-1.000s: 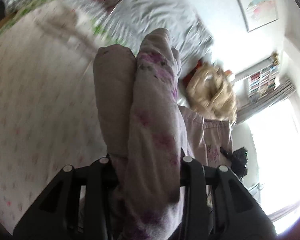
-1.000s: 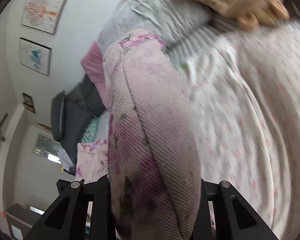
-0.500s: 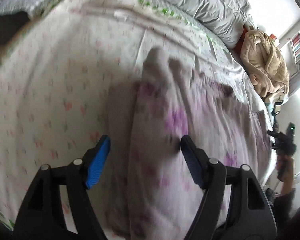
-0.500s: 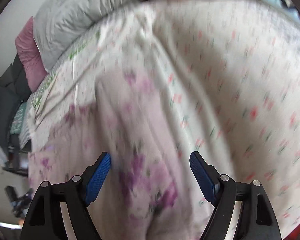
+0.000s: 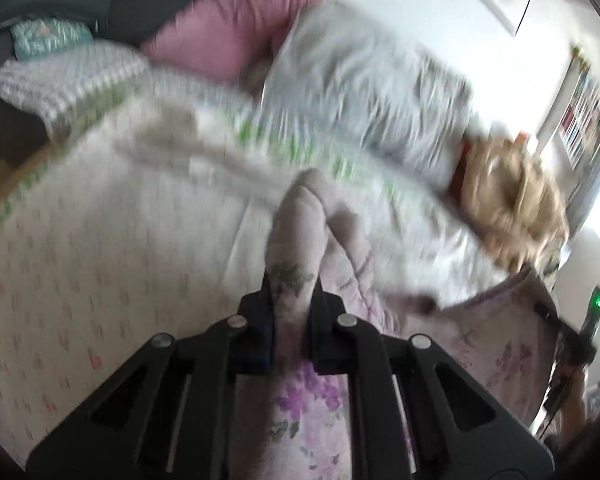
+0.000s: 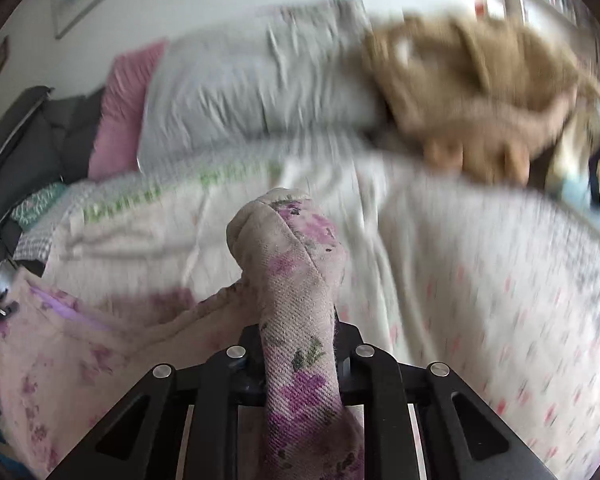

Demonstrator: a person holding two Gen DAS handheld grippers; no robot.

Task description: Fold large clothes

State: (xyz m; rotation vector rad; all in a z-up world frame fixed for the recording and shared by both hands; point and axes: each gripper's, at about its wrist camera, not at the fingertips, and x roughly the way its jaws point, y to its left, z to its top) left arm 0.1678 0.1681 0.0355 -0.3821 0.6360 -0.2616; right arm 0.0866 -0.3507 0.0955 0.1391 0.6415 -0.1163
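A pale pink garment with purple flowers [image 5: 300, 232] is pinched in my left gripper [image 5: 291, 312], whose jaws are shut on a bunched fold of it. More of the garment trails to the lower right over the bed. In the right wrist view my right gripper [image 6: 298, 344] is shut on another bunched fold of the same flowered garment [image 6: 288, 248], and the rest spreads to the lower left [image 6: 60, 344]. Both folds are held just above the bedspread. Both views are blurred by motion.
The bed has a white bedspread with small pink marks [image 5: 80, 280]. A grey pillow [image 5: 360, 88] and a pink pillow [image 5: 236, 28] lie at the head. A tan fluffy garment [image 5: 512, 196] is heaped at the right, also in the right wrist view [image 6: 460, 68].
Half a second ago both grippers were open over the garment lying flat. Now both are shut on new folds of it and lifted, with the views tilted up toward the pillows.
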